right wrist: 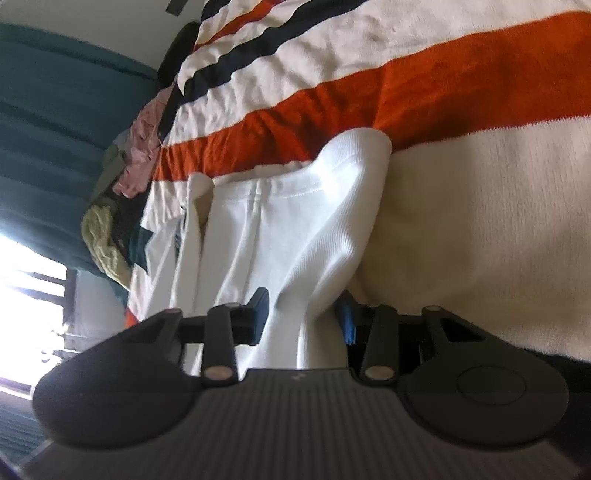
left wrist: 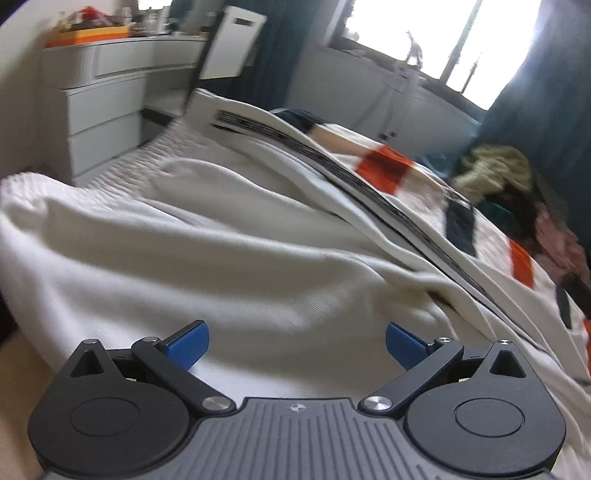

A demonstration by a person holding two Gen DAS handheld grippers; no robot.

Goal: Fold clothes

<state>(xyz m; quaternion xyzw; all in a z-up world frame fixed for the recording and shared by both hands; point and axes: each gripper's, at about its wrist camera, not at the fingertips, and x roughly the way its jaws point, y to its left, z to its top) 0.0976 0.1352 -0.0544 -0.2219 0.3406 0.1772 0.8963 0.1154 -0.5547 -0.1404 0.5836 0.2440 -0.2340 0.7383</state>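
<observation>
A white ribbed garment point(left wrist: 229, 266) lies rumpled across the bed, filling the left wrist view. My left gripper point(left wrist: 297, 347) hovers just over its near part, open, with nothing between its blue pads point(left wrist: 188, 347). In the right wrist view, which is tilted sideways, a thick fold of the same white garment point(right wrist: 295, 221) runs between the fingers of my right gripper point(right wrist: 303, 317). That gripper is shut on the fold. The garment's hemmed edge point(right wrist: 310, 188) hangs in front of the striped blanket.
A cream blanket with orange and navy stripes point(right wrist: 406, 88) covers the bed. A pile of other clothes point(left wrist: 495, 173) sits at its far side by a teal curtain point(right wrist: 55, 110). White drawers point(left wrist: 103, 110) stand beside the bed, a bright window point(left wrist: 424, 33) behind.
</observation>
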